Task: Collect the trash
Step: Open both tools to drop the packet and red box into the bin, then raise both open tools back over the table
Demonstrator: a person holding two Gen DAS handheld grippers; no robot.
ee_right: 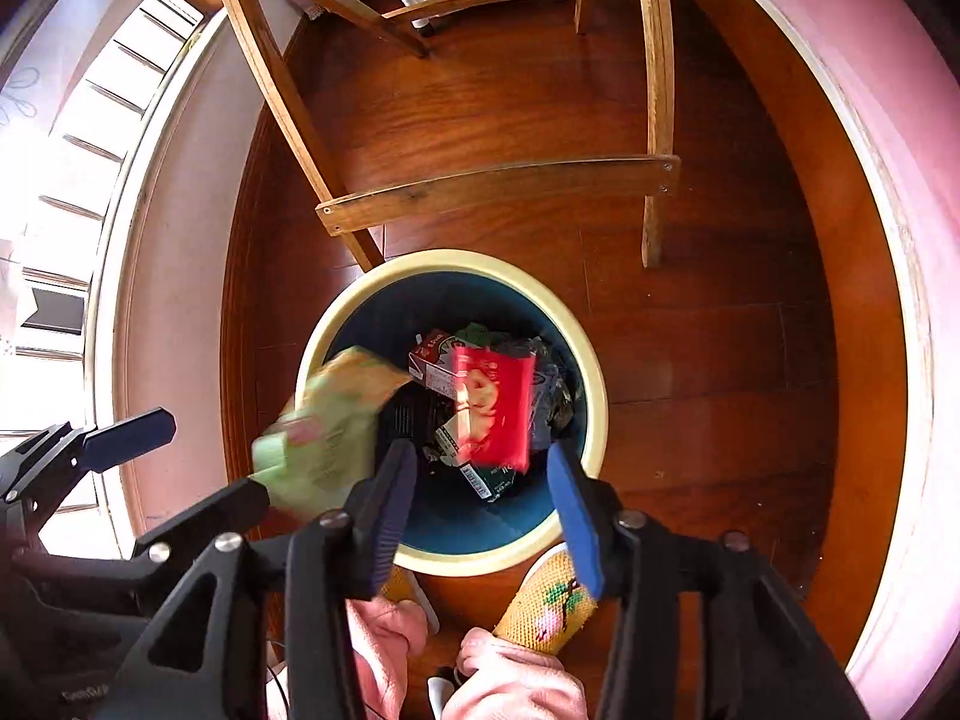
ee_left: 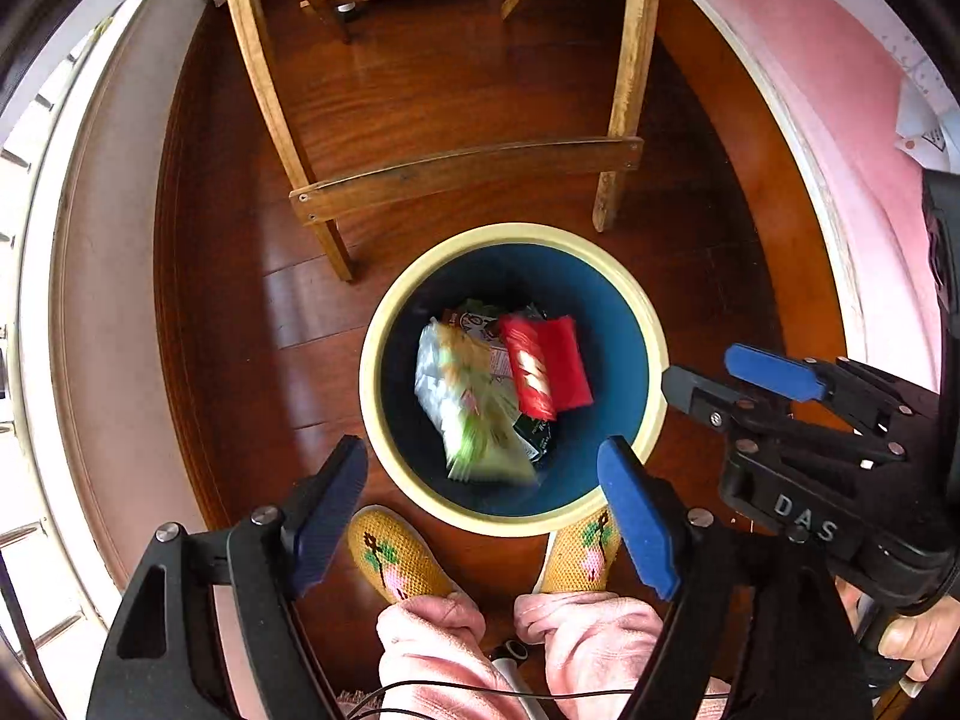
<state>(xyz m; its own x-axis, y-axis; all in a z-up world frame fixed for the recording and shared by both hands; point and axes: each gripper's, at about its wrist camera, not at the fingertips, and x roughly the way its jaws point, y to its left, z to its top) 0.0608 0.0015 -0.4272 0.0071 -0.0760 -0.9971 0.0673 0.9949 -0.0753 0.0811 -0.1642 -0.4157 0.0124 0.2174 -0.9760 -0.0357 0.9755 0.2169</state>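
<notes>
A round bin with a cream rim (ee_left: 657,360) (ee_right: 591,372) and blue inside stands on the wooden floor. A green wrapper (ee_left: 480,420) (ee_right: 327,426) and a red packet (ee_left: 543,366) (ee_right: 495,408) show blurred above the trash in the bin, held by neither gripper. My left gripper (ee_left: 486,504) is open and empty over the bin's near rim; it also shows in the right wrist view (ee_right: 129,438). My right gripper (ee_right: 480,510) is open and empty above the bin; it shows in the left wrist view (ee_left: 726,372) too.
A wooden chair frame (ee_left: 462,171) (ee_right: 498,186) stands just beyond the bin. The person's yellow embroidered slippers (ee_left: 396,552) (ee_right: 549,600) and pink trouser legs (ee_left: 444,642) are right before the bin. Pink walls with white skirting curve round both sides.
</notes>
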